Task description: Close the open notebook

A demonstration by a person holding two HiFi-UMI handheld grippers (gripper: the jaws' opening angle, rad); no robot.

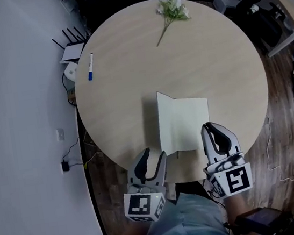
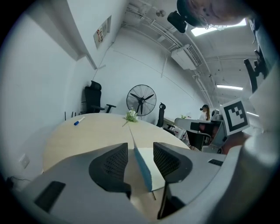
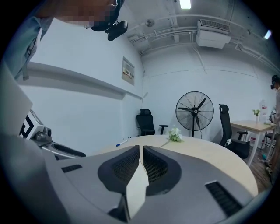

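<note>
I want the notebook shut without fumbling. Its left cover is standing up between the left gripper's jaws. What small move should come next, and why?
Probably sweep the left gripper rightward, so that its left jaw tips the cover over onto the flat page. The cover stands near upright between open jaws that do not grip it. The right gripper is pinching that page, which should keep it steady.

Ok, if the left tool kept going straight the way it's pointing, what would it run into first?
The notebook's raised cover: it stands on edge between the left tool's open jaws, unpinched, so the tool would probably slide along it. Beyond it lies the table.
</note>
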